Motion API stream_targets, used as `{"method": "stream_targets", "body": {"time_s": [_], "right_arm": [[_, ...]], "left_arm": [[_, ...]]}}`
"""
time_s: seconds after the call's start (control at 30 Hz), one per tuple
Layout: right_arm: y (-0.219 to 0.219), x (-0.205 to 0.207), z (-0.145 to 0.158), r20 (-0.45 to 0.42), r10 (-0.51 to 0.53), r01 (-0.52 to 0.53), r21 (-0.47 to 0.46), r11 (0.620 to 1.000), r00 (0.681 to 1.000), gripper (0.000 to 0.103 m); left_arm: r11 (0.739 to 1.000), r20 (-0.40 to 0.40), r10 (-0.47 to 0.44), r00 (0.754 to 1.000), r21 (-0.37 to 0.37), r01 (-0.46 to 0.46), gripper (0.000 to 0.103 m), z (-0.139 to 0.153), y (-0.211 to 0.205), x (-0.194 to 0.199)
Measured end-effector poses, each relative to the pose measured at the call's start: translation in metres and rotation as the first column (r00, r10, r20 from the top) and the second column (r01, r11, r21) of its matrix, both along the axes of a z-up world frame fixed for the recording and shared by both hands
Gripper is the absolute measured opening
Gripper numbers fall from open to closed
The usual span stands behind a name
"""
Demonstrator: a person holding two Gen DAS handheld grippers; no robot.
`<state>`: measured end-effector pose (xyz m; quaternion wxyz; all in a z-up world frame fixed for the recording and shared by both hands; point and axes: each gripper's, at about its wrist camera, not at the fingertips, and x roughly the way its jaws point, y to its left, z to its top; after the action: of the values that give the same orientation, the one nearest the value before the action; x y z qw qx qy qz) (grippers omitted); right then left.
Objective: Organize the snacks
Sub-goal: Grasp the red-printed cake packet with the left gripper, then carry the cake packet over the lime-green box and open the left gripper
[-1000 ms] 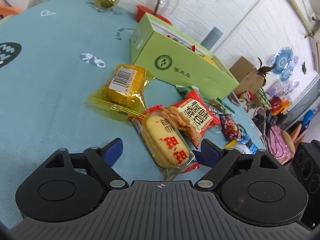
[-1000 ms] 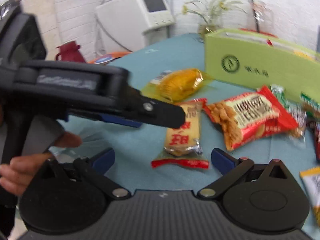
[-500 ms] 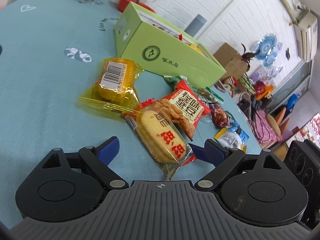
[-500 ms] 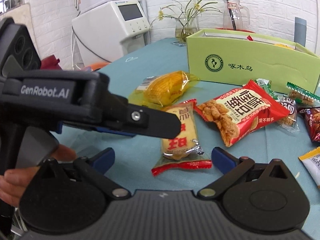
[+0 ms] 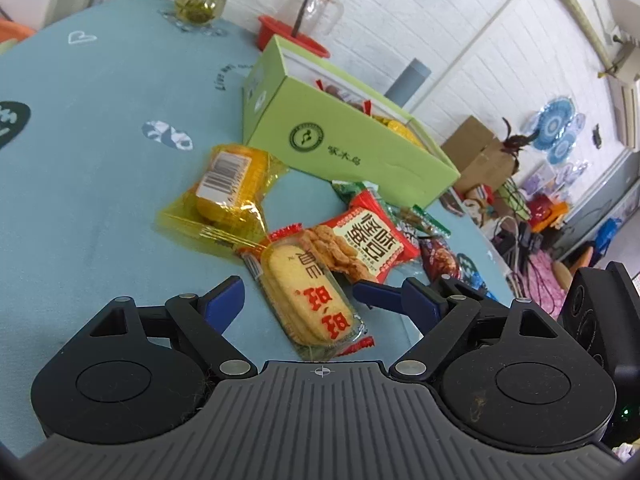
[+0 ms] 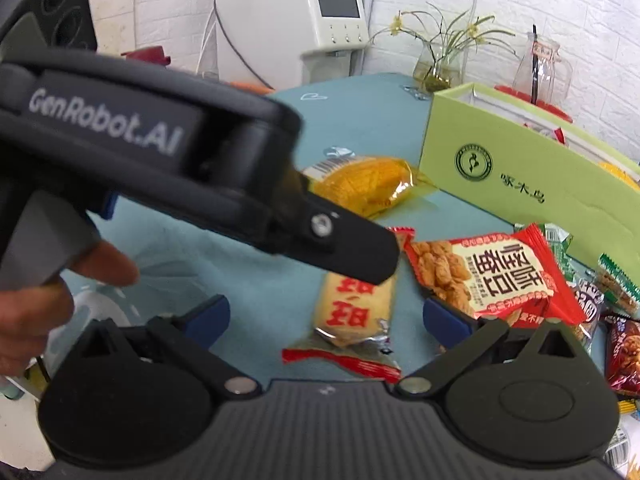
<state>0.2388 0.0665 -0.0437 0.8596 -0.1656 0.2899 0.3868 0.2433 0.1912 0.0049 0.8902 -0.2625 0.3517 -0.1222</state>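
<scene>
A clear pack of pale biscuits with red characters [image 5: 308,300] [image 6: 352,312] lies flat on the teal tablecloth [image 5: 80,160]. My left gripper [image 5: 320,298] straddles it, its jaws closing, the blue pads still clear of the wrapper. My right gripper [image 6: 326,314] stands open around the pack's near end. In the right wrist view one black left finger [image 6: 360,252] crosses over the pack's far end. Beyond lie a yellow corn pack [image 5: 228,184] [image 6: 368,180], a red snack bag [image 5: 364,240] [image 6: 488,280] and an open green box [image 5: 360,148] [image 6: 520,176] holding snacks.
Small packets [image 6: 624,344] lie scattered right of the red bag. A flower vase [image 5: 196,4], a glass jar [image 5: 320,4] and a red dish [image 5: 292,40] stand behind the box. A white machine [image 6: 296,24] sits past the table. A person's hand [image 6: 48,300] grips the left tool.
The left jaws have drawn in slightly around the biscuit pack. The right view has rolled, and the left gripper now looms larger and closer in it. The snacks have not moved.
</scene>
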Motion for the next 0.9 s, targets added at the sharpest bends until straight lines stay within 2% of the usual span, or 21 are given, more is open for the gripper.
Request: {"method": "stream_targets", "body": {"time_s": [0.1,0.17,0.23,0.27,0.33,0.4,0.57,0.63,0.7,0.8,0.9], "right_arm": [[-0.006,0.006,-0.005,-0.013,0.009,-0.008,0.025,1.0,1.0,0.099],[-0.012,0.004,-0.008,-0.001,0.002,-0.002,0.056,0.998,1.0,0.079],[-0.018,0.002,-0.004,-0.022,-0.029,0.031,0.092,0.995,0.999,0.062],[-0.024,0.0,-0.003,-0.031,-0.036,0.039,0.107,0.994,0.999,0.06],[-0.039,-0.004,-0.003,-0.082,-0.039,0.053,0.174,0.983,0.996,0.06],[-0.048,-0.012,-0.002,-0.1,-0.048,0.068,0.205,0.976,0.994,0.06],[-0.052,-0.035,0.018,0.001,-0.066,0.064,0.211,0.975,0.998,0.065],[-0.054,-0.029,0.029,0.03,-0.048,0.04,0.248,0.968,0.998,0.074],[-0.053,-0.017,0.046,0.073,-0.034,0.013,0.272,0.962,0.997,0.077],[-0.044,0.015,0.065,0.14,-0.041,0.005,0.249,0.968,0.989,0.077],[-0.034,0.058,0.079,0.175,-0.049,0.008,0.231,0.973,0.983,0.075]], "left_arm": [[0.999,-0.04,0.0,0.999,0.036,0.002,0.065,-0.007,-0.013,0.012],[0.998,-0.06,-0.012,0.998,0.065,0.016,0.053,-0.014,-0.02,0.02],[0.993,-0.056,-0.014,0.998,0.114,0.02,0.036,-0.013,-0.026,0.019],[0.992,-0.058,-0.018,0.998,0.125,0.025,0.03,-0.013,-0.027,0.017],[0.992,-0.059,-0.027,0.998,0.124,0.034,0.028,-0.012,-0.028,0.009],[0.993,-0.063,-0.029,0.998,0.112,0.036,0.028,-0.011,-0.031,-0.001],[0.991,0.001,-0.024,1.0,0.134,0.023,0.028,0.015,-0.043,-0.014],[0.988,0.053,-0.027,0.998,0.152,0.019,0.029,0.031,-0.045,-0.011],[0.987,0.096,-0.027,0.995,0.163,0.011,0.028,0.049,-0.042,0.001],[0.989,0.151,-0.038,0.988,0.148,0.015,0.015,0.07,-0.036,0.034],[0.987,0.176,-0.039,0.984,0.162,0.01,0.015,0.086,-0.031,0.08]]}}
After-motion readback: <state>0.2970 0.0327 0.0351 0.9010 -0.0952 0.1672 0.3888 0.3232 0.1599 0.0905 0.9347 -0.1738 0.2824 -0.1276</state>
